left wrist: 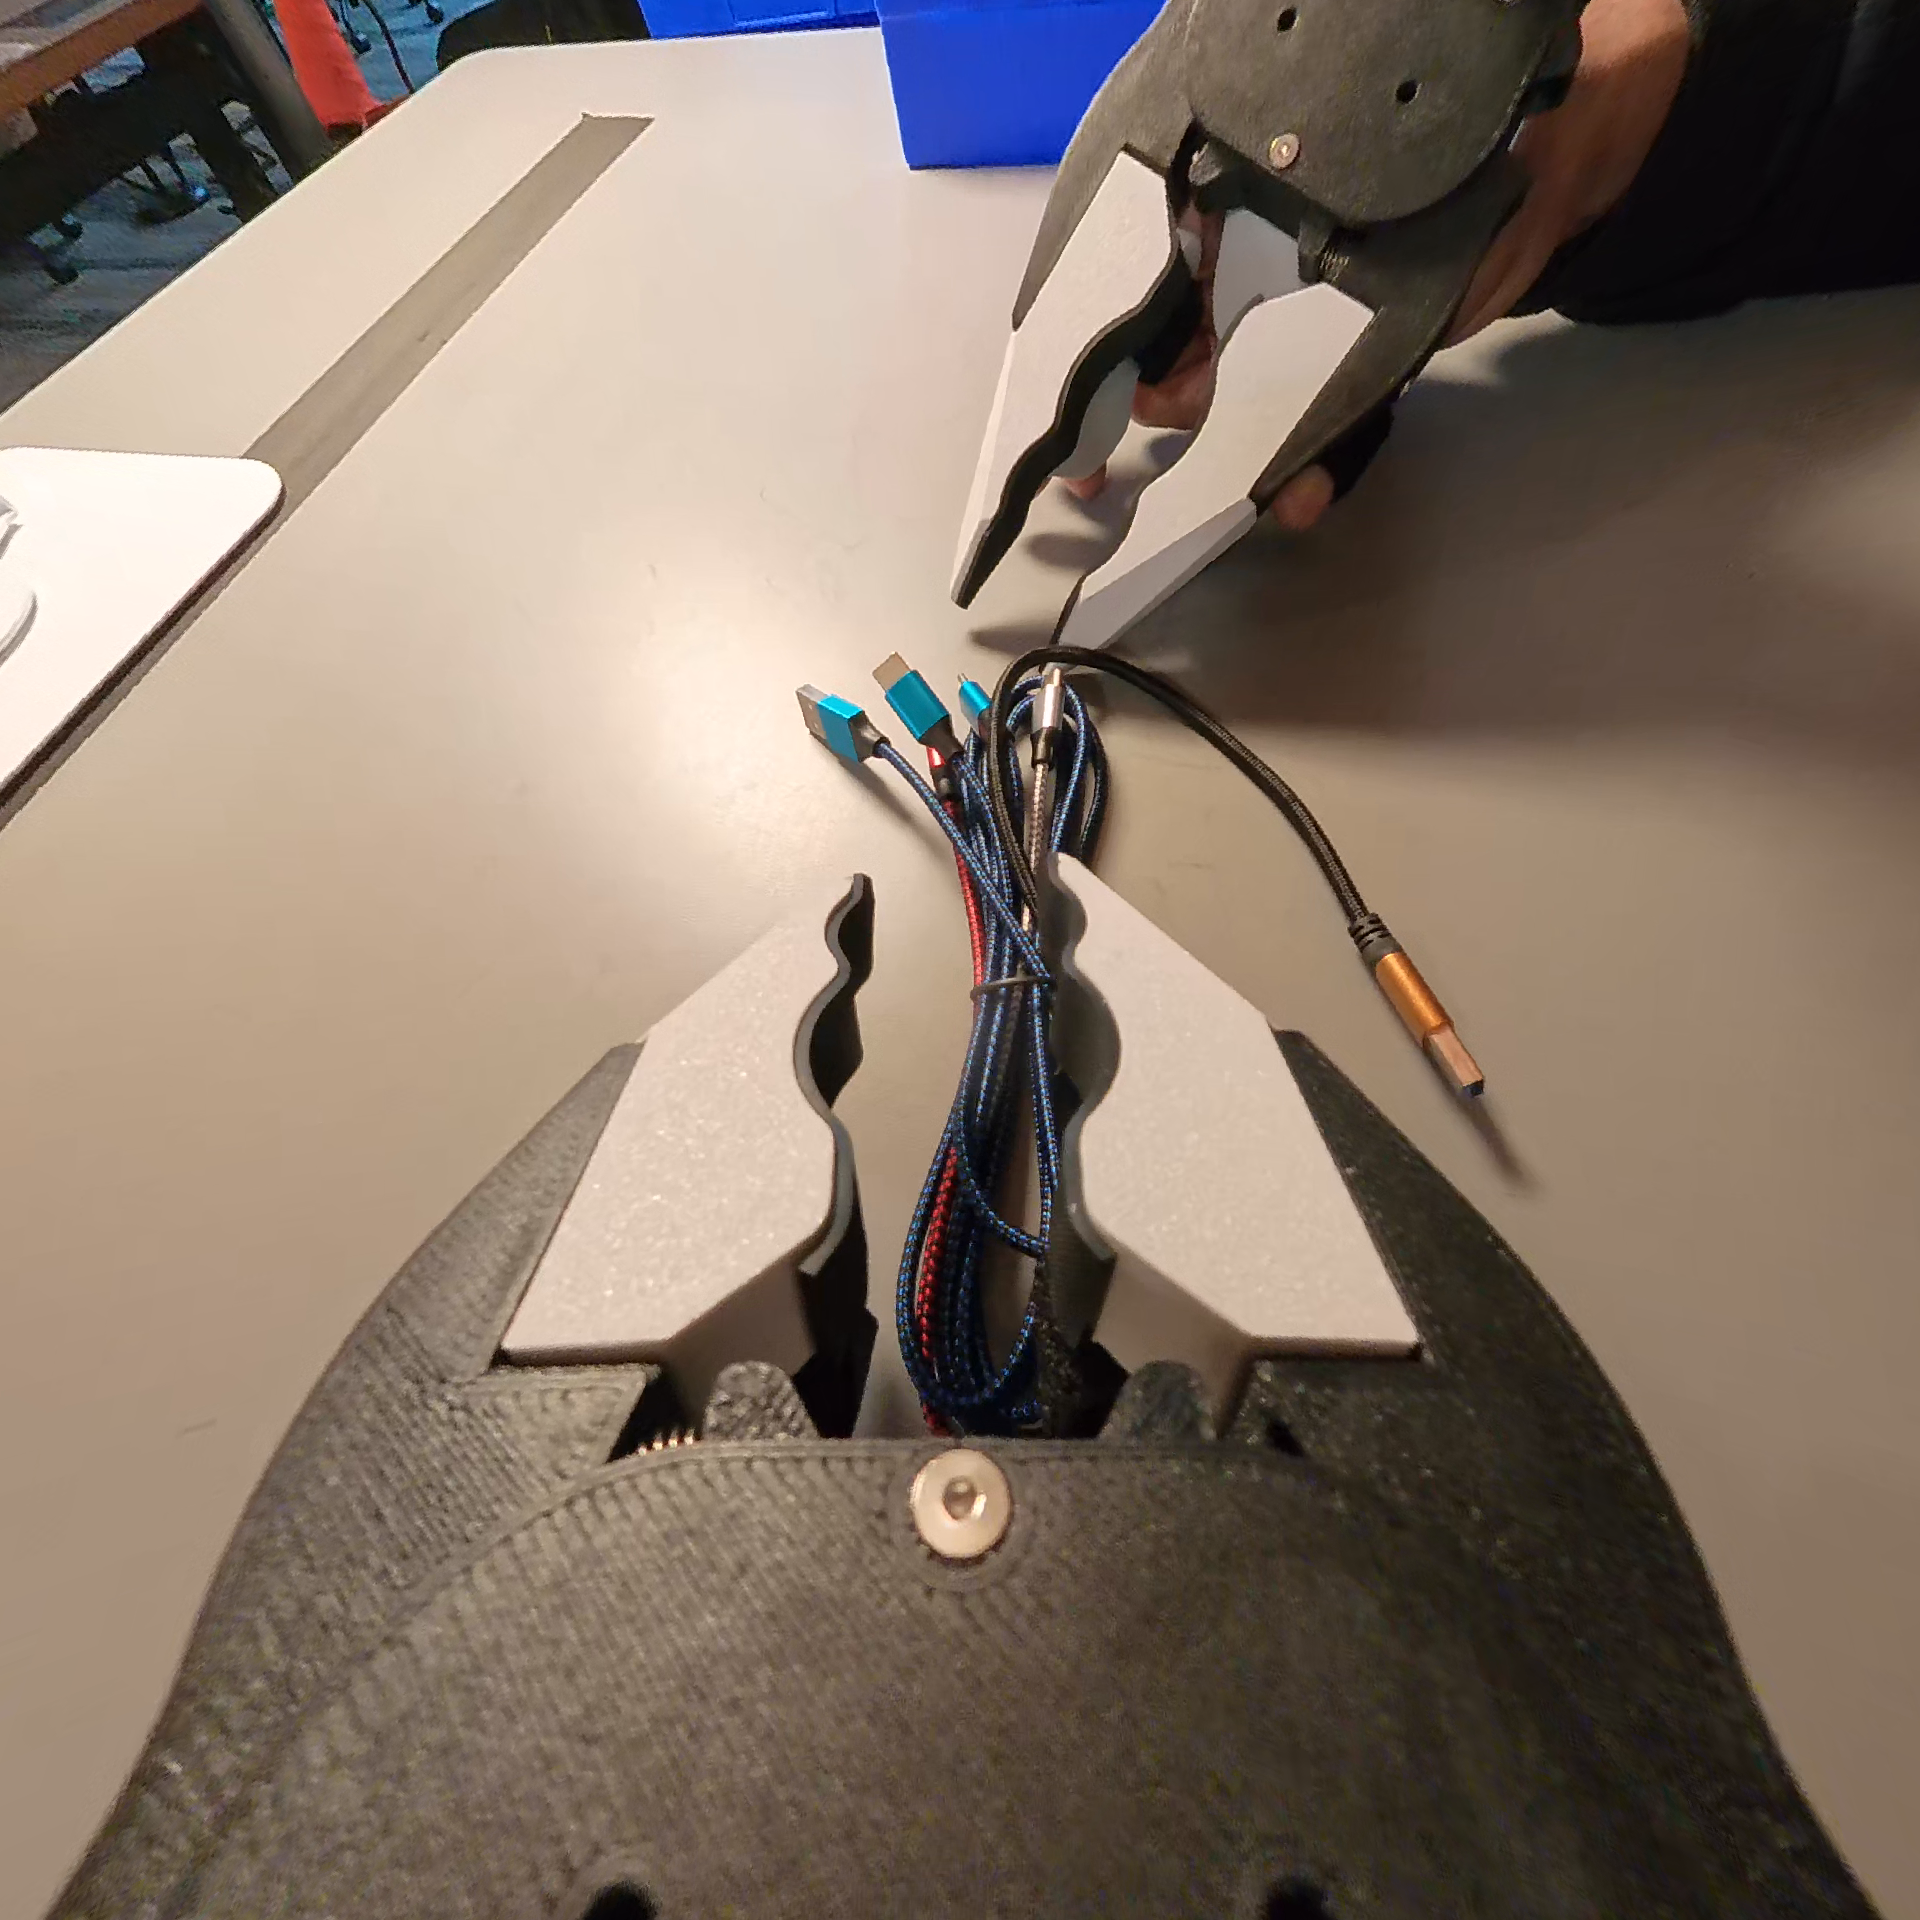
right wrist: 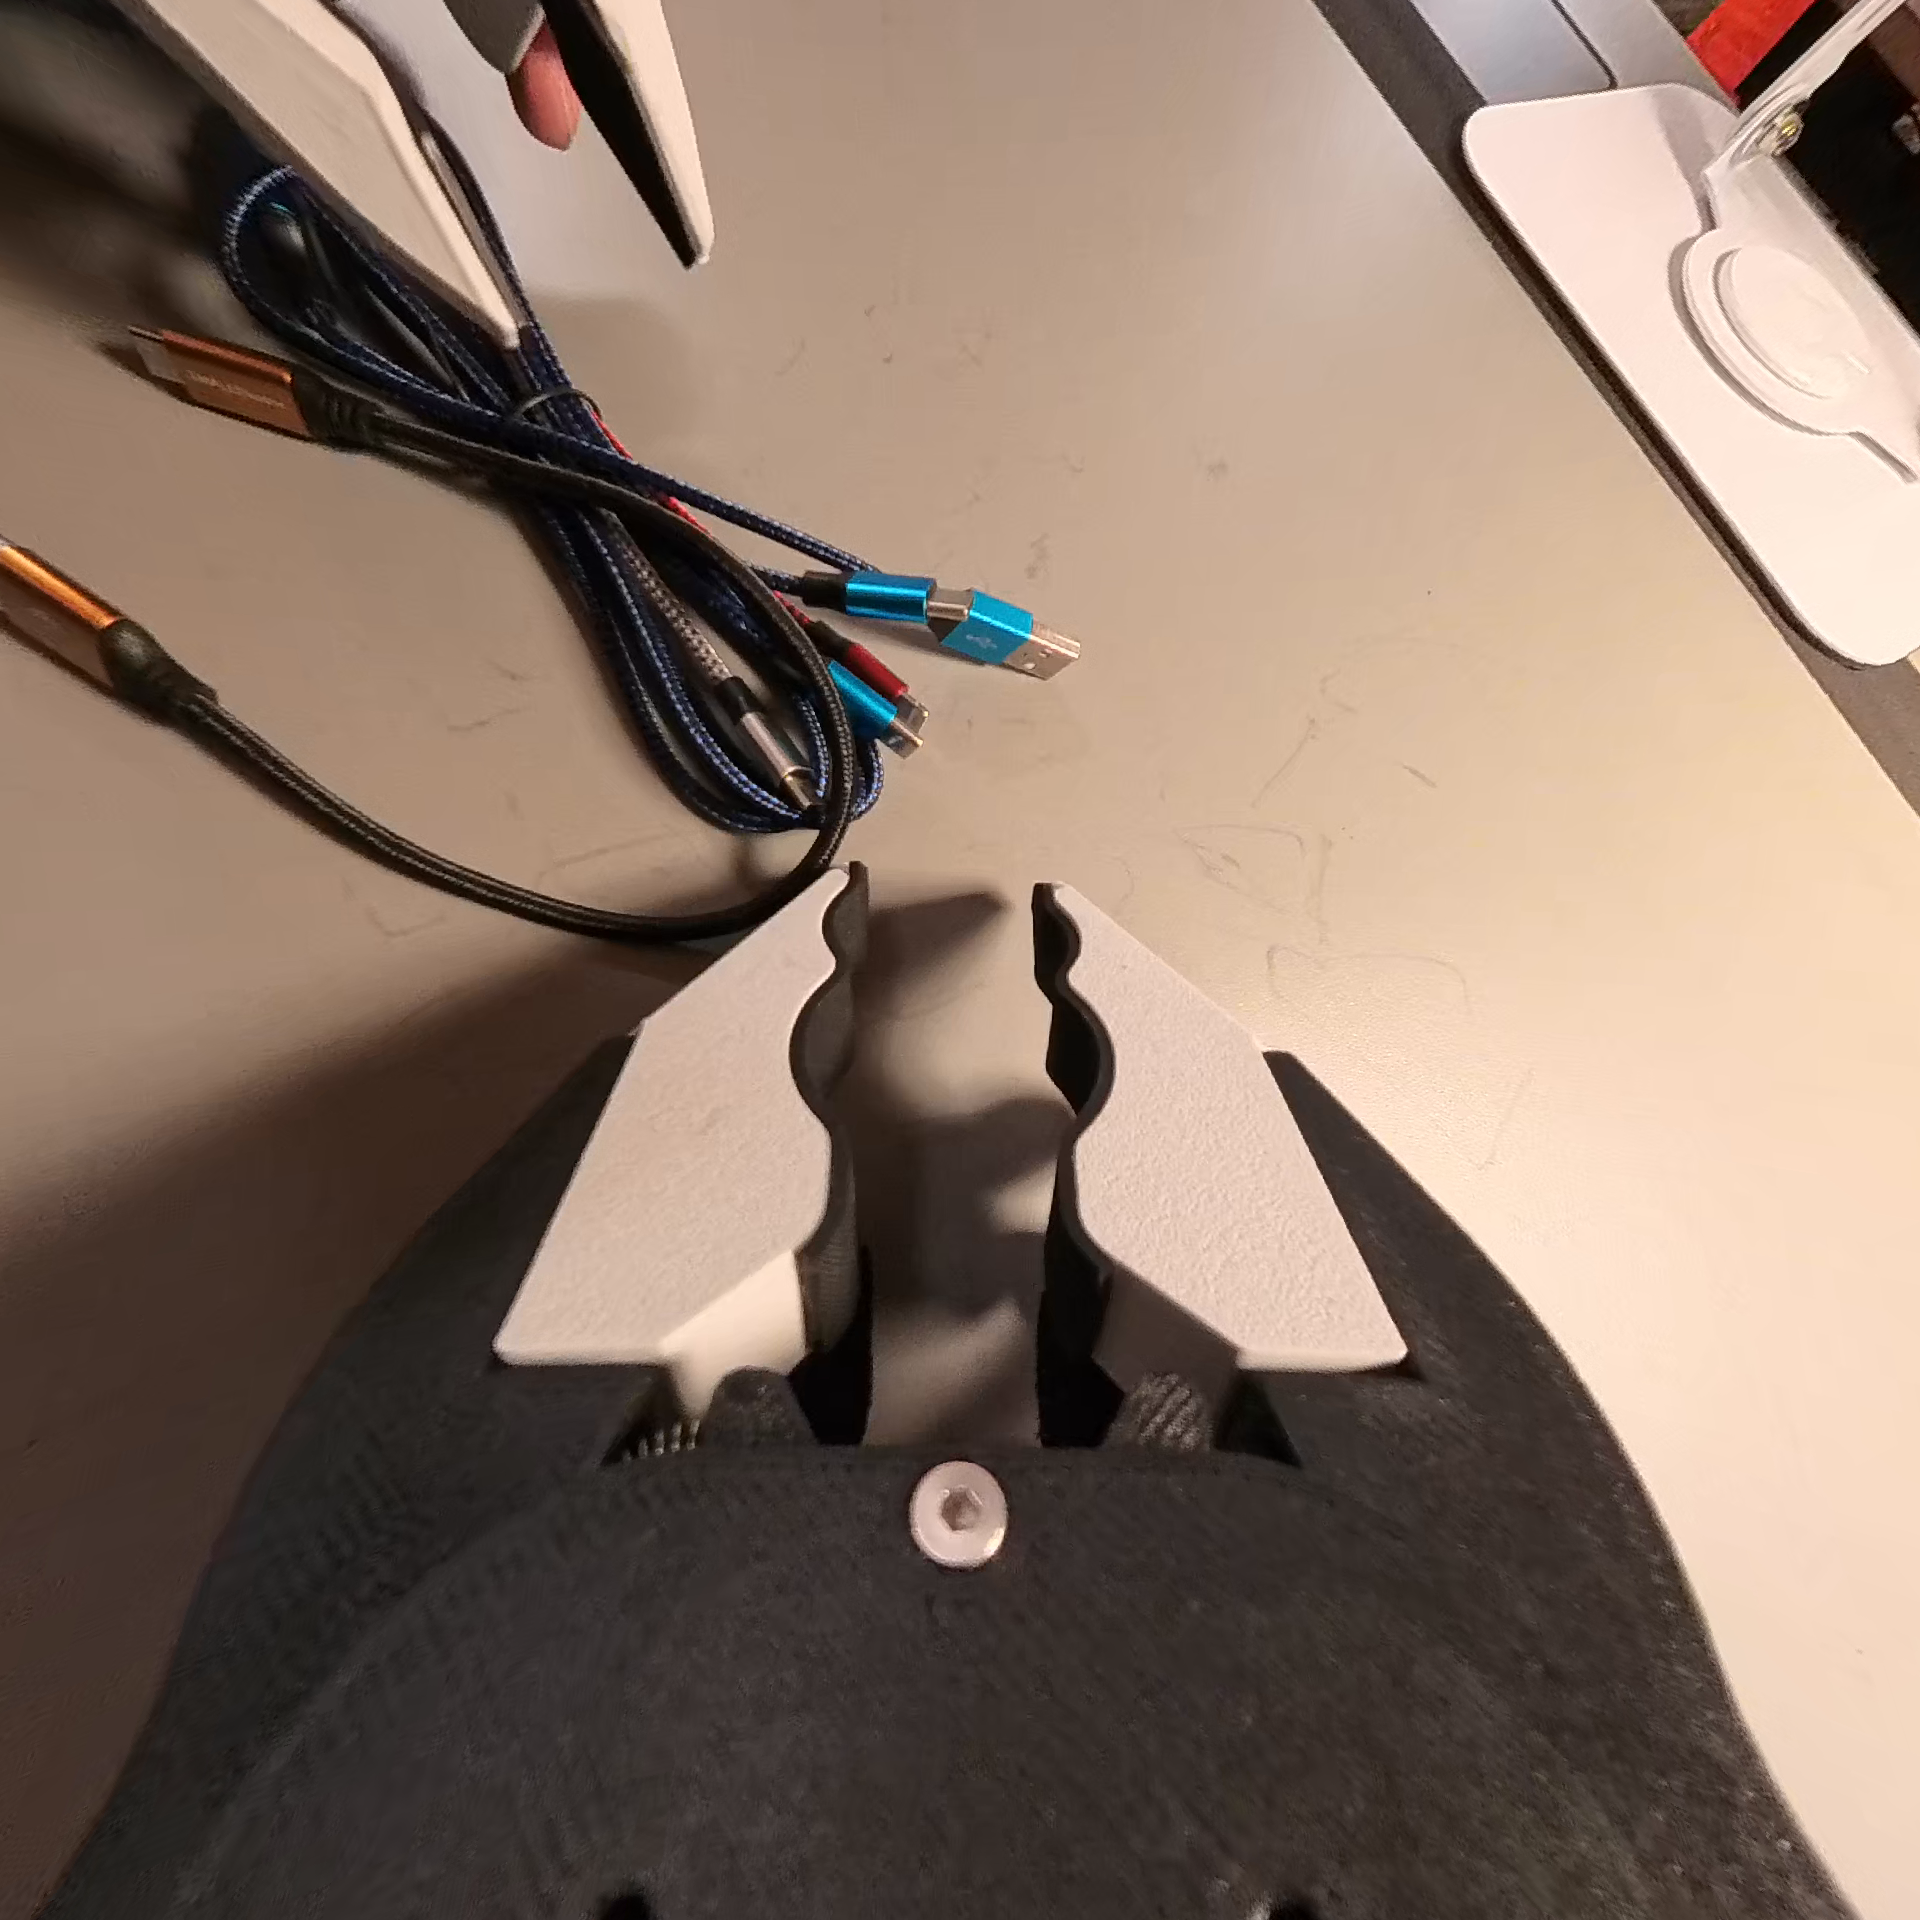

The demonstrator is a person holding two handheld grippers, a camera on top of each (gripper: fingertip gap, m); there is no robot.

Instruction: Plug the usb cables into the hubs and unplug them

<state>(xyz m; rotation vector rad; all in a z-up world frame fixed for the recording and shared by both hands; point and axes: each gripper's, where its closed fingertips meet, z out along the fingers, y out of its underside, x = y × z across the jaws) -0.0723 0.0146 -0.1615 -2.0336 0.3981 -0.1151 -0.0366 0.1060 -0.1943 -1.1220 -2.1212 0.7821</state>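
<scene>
1. Where the beige table (left wrist: 520,727) lies matte and scuffed, both tools show coarse black printed bodies with smooth grey wavy-edged fingers (left wrist: 727,1122)
2. The cable bundle (left wrist: 987,1091), braided blue, red and black and cinched by a thin tie, lies on the table between the parted left gripper (left wrist: 961,904) jaws; the fingers straddle it without squeezing
3. Blue metal plugs (right wrist: 987,629) fan out; a black cable (left wrist: 1247,769) ends in a copper plug (left wrist: 1423,1013)
4. The right gripper (right wrist: 948,883) gapes with nothing in it; only its view shows a second copper plug (right wrist: 234,390) and a white stand base (right wrist: 1714,343)

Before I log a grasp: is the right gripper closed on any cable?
No. The right gripper is open with only bare table between its fingers; the black cable lies beside it.
</scene>
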